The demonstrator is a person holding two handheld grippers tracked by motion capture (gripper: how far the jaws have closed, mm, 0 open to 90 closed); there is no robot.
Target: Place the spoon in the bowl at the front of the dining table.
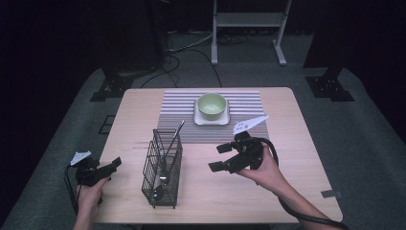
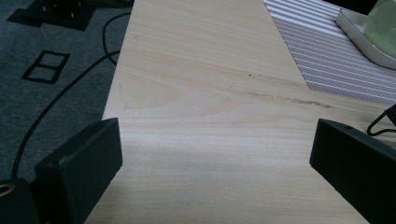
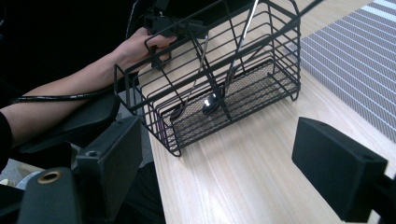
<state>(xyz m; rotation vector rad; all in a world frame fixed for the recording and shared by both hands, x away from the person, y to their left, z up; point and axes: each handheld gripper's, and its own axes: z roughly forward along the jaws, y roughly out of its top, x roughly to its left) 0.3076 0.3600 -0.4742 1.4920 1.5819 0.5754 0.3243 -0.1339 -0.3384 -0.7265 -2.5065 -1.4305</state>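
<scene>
A black wire basket (image 1: 162, 167) (image 3: 219, 79) stands on the wooden table (image 1: 287, 120) near its front, with two metal utensils (image 1: 167, 153) (image 3: 212, 100) leaning inside it. Behind it a pale green bowl (image 1: 212, 105) (image 2: 383, 23) sits on a white square plate (image 1: 210, 120) (image 2: 355, 23), on a striped placemat (image 1: 249, 103) (image 2: 327, 60) (image 3: 355, 65). My left gripper (image 1: 115, 164) (image 2: 215, 172) is open at the table's front left edge, nothing between its jaws. My right gripper (image 1: 218, 157) (image 3: 224, 168) is open to the right of the basket, pointing at it.
A white metal stand (image 1: 249, 24) and black equipment bases (image 1: 330, 84) are on the grey carpet beyond the table, with cables (image 1: 191, 52) trailing on the floor. A small grey tag (image 1: 331, 194) lies at the table's front right corner.
</scene>
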